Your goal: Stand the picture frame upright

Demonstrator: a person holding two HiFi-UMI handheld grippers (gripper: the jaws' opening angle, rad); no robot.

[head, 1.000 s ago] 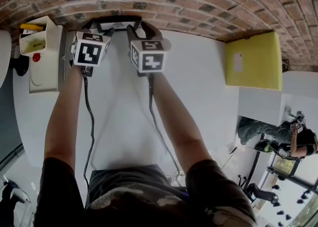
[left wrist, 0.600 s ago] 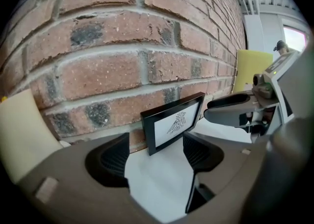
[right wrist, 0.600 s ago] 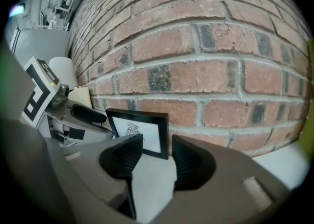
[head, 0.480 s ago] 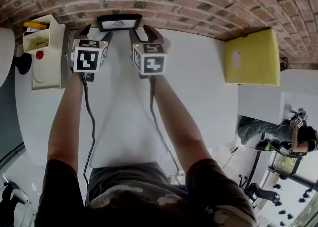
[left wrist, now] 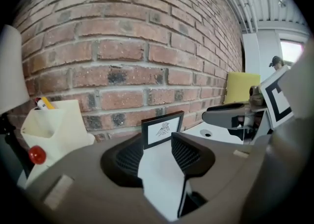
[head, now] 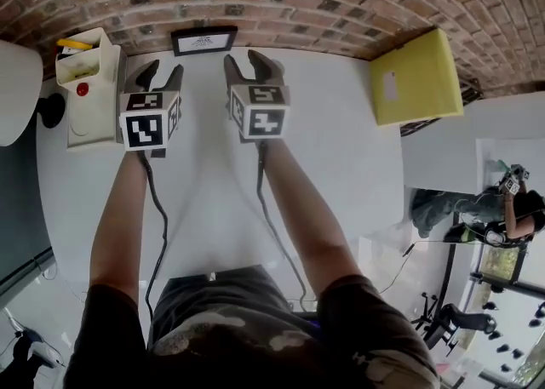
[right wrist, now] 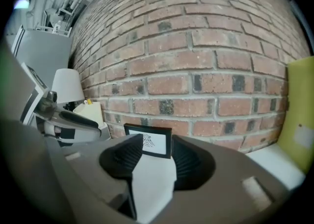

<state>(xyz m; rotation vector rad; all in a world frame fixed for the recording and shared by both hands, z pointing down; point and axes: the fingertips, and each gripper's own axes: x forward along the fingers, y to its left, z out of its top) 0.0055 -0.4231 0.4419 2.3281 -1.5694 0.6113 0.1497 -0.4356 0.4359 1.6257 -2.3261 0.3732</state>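
Black picture frame [head: 203, 41] stands upright, long side level.
Ahead, clear of your left gripper [head: 162, 74] (jaws just narrowed halfway, empty) and half-open, empty right gripper [head: 245, 62].

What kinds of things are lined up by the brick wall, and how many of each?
Picture frame: 1
Cream box: 1
Yellow board: 1
Lamp: 1
Total: 4

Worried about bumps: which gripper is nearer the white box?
The left gripper, right beside the white box; its empty jaws have just been closing. The right gripper is farther off.
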